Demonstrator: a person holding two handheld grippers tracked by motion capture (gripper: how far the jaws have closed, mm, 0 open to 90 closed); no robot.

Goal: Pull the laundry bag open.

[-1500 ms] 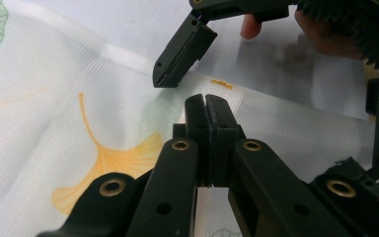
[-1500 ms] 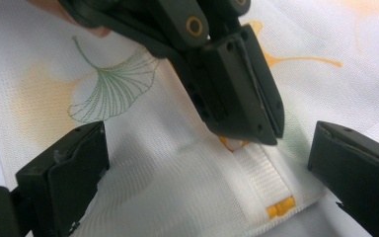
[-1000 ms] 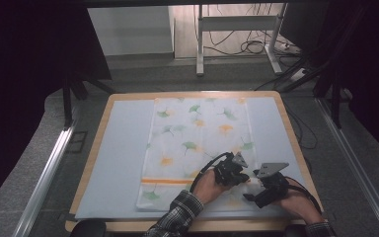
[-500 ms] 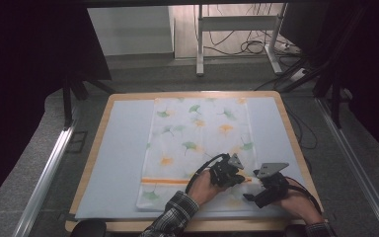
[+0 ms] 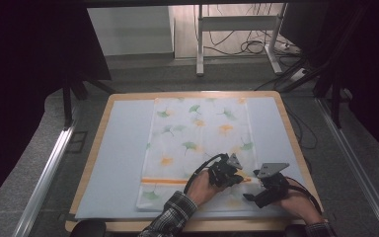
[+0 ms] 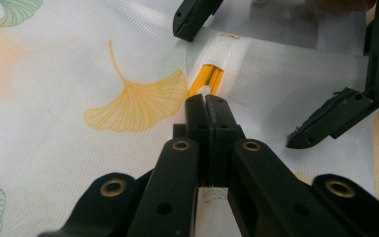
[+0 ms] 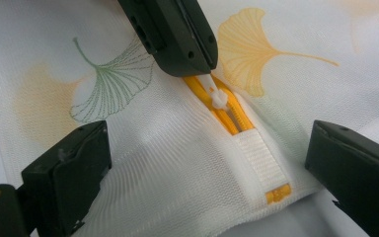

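A white mesh bag (image 5: 197, 133) printed with ginkgo leaves lies flat on the pale blue mat (image 5: 118, 148). An orange zipper (image 5: 163, 181) runs across its near end. My left gripper (image 6: 206, 101) is shut on the white zipper pull (image 7: 216, 96), near the zipper's right end (image 6: 208, 79). The same gripper sits at the bag's near right part (image 5: 234, 177). My right gripper (image 7: 212, 163) is open, its jaws standing wide on either side of the white fabric tab (image 7: 259, 158) at the zipper's end. It sits just right of the left gripper (image 5: 250, 198).
The mat lies on a wooden-edged board (image 5: 286, 123). Metal rails (image 5: 49, 168) run along both sides of the table. Table legs and cables (image 5: 246, 47) stand on the floor beyond the far edge. A checked sleeve (image 5: 172, 217) enters from the bottom.
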